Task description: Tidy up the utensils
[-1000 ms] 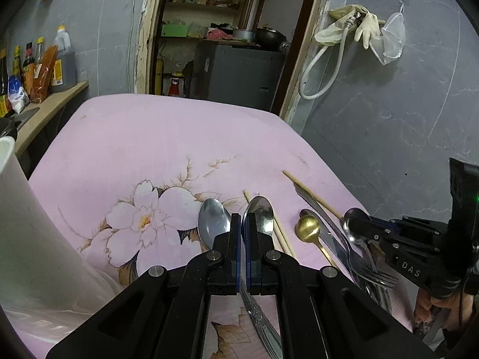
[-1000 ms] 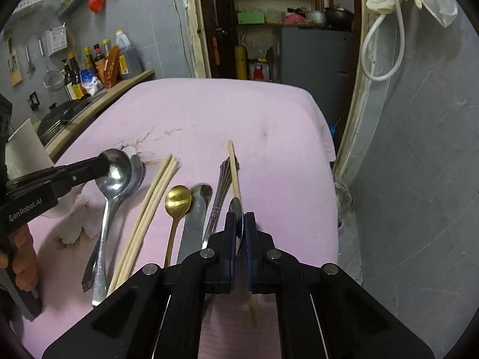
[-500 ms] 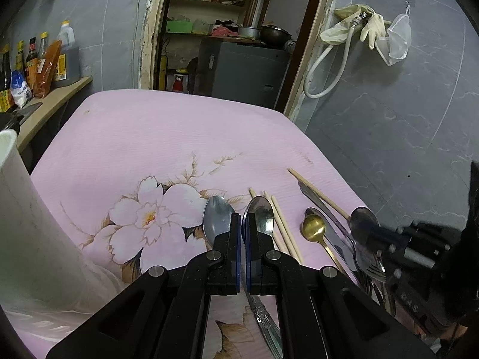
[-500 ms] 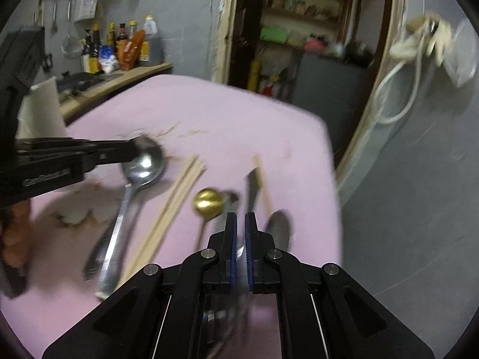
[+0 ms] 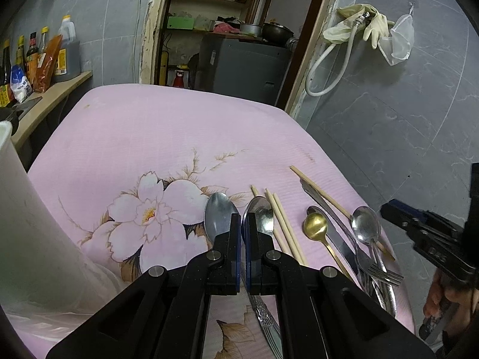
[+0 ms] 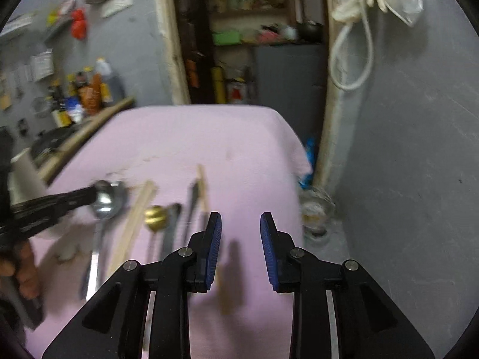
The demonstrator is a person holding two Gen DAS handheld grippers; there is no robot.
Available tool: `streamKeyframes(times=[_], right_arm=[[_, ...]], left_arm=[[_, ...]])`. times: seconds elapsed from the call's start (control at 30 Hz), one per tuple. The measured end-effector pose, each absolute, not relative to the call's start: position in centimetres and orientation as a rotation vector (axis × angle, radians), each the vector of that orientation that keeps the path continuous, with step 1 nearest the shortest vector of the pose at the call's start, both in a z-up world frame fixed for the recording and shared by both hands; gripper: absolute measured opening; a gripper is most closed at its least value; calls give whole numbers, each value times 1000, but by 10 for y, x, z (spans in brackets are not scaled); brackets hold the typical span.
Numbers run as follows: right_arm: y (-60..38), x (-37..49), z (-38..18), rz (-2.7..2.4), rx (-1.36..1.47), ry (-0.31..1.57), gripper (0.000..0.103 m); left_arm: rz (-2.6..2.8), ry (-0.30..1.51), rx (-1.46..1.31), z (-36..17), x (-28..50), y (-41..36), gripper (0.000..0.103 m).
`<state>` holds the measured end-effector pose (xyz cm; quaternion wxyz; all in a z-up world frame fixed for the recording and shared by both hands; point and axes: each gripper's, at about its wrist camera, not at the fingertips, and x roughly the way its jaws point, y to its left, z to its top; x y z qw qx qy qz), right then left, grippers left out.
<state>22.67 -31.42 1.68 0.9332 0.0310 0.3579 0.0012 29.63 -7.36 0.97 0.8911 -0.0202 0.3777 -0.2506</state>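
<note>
1. Left tool point(image 5: 242, 224) is down at 6 o'clock in its own view, black fingers with blue pads pressed together. It looks like they're pinching the silver spoon with the patterned handle point(image 5: 261, 214), whose bowl pokes out just past the tips while the handle runs back underneath.
2. Right beside that, at about 11 o'clock from the tips, a second plain silver spoon point(image 5: 220, 214) lies on the pink floral-print cloth surface point(image 5: 167, 137).
3. Going toward 3 o'clock: a pair of pale wooden chopsticks point(image 5: 283, 218), then a small gold-bowled spoon point(image 5: 315, 226), a steel table knife point(image 5: 335, 236), a small silver teaspoon point(image 5: 365, 224) and a silver fork point(image 5: 384, 273), all bunched close, some overlapping. One more single wooden chopstick point(image 5: 317, 187) runs diagonally under them.
4. Right tool point(image 6: 241, 230) is spread wide with nothing between the pads, hovering over bare pink cloth near the surface's right edge. That view is pretty blurry.
5. A tall white cylinder container point(image 5: 27, 224) stands at 9 o'clock.
</note>
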Motion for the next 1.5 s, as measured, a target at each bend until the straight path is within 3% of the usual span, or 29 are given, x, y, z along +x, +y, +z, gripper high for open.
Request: streamKeyframes(times=[1.23, 1.5], right_arm=[[-230, 250, -1, 378, -77, 889, 25], [-230, 252, 0, 333, -53, 915, 30]], left_arm=[[-509, 795, -62, 13, 295, -73, 0], [-509, 796, -63, 15, 297, -74, 0]])
